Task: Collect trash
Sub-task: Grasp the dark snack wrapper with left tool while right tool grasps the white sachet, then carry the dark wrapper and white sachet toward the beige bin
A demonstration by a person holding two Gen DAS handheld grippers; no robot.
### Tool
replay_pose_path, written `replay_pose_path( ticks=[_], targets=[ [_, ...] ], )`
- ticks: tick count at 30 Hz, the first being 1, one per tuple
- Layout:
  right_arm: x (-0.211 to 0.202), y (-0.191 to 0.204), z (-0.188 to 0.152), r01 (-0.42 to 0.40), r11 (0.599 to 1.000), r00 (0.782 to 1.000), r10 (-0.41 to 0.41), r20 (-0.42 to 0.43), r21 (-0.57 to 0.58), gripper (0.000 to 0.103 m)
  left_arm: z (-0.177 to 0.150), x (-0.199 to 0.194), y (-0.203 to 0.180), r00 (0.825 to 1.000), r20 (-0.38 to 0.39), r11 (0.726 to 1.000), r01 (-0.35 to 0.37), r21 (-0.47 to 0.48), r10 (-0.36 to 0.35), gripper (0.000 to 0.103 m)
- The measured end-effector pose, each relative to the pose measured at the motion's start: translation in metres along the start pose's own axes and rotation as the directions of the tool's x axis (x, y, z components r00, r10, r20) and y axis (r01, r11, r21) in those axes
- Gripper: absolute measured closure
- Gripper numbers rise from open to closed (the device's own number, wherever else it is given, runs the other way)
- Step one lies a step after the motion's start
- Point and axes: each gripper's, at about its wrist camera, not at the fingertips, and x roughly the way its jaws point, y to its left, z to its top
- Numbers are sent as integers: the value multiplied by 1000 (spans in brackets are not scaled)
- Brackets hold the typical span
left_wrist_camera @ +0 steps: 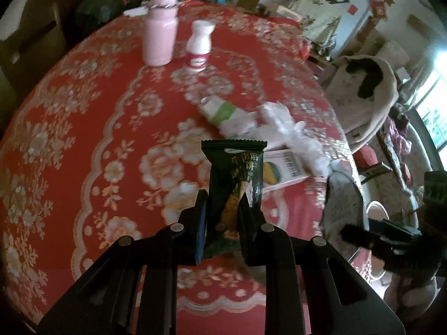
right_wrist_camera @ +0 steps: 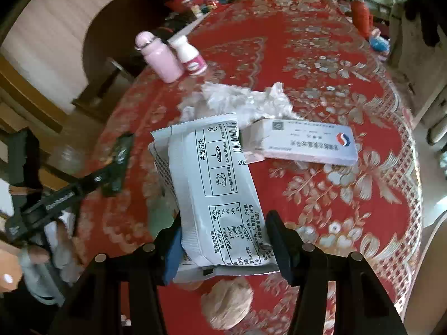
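L fingers (left_wrist_camera: 222,215) pinching dark wrapper (left_wrist_camera: 233,173); R fingers (right_wrist_camera: 223,234) pinching white sachet (right_wrist_camera: 206,184), bottom edge hidden

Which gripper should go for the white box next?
Neither yet: both are full. After dropping off, the right gripper, holding the grey packet, is nearer the white box.

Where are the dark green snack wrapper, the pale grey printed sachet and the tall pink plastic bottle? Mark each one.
Dark green snack wrapper (left_wrist_camera: 236,173), left wrist view, on its printed upper half.
Pale grey printed sachet (right_wrist_camera: 215,184), right wrist view, on its middle panel.
Tall pink plastic bottle (left_wrist_camera: 159,36), left wrist view, on its body.
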Motion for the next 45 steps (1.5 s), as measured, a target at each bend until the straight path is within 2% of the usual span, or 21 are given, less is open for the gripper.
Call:
replay_pose_path(
  ticks=[7,20,31,45],
  targets=[
    [-30,1,-13,19,1000,998,-18,52,-22,49,-5,-15,-41,999,30,997,-11,70,9,86],
    [-81,-52,-36,115,990,985,-124,121,80,48,-15,-12,-129,999,41,975,14,221,-24,86],
    [-124,-102,-70,178,963,965,-211,156,205,48,-29,2,-203,998,17,938,55,341,-65,86],
    [-166,-165,-116,233,899,940,-306,151,371,48,-54,24,-280,992,-51,882,128,453,-118,86]
  ],
)
